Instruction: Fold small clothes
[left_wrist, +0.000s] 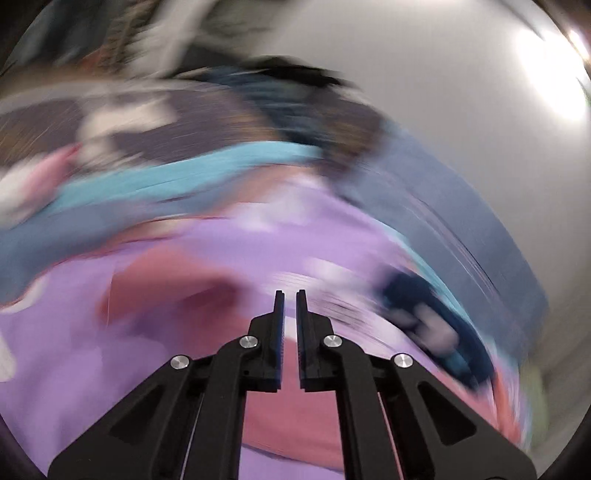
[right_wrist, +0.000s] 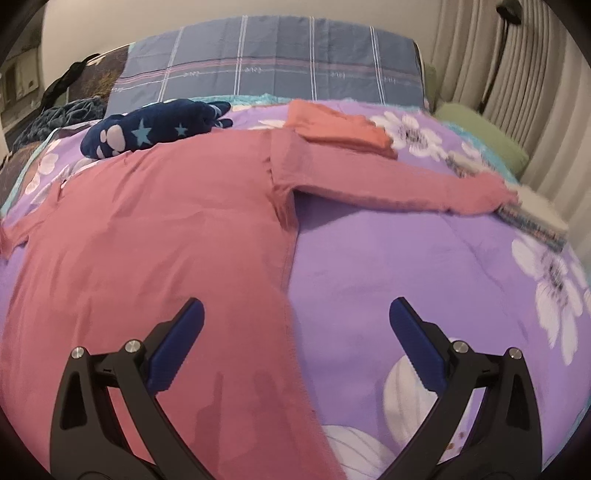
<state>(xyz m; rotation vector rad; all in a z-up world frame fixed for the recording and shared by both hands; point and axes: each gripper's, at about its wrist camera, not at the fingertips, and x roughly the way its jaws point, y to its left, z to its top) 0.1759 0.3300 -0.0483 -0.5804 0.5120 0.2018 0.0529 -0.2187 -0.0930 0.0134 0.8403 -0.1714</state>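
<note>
A pink long-sleeved garment (right_wrist: 166, 229) lies flat on the purple flowered bedspread (right_wrist: 406, 266), its right sleeve stretched out to the right. My right gripper (right_wrist: 297, 304) hovers open over the garment's right side seam, touching nothing. The left wrist view is heavily motion-blurred. In it my left gripper (left_wrist: 290, 293) has its fingers drawn together to a thin slit above the pink garment (left_wrist: 166, 291). I cannot make out any cloth pinched between them.
A folded orange-pink garment (right_wrist: 336, 129) and a navy star-print garment (right_wrist: 155, 129) lie near the blue plaid pillow (right_wrist: 277, 74). A green cushion (right_wrist: 480, 136) and curtains (right_wrist: 517, 74) are at the right. A patterned flat item (right_wrist: 535, 221) lies beyond the sleeve's cuff.
</note>
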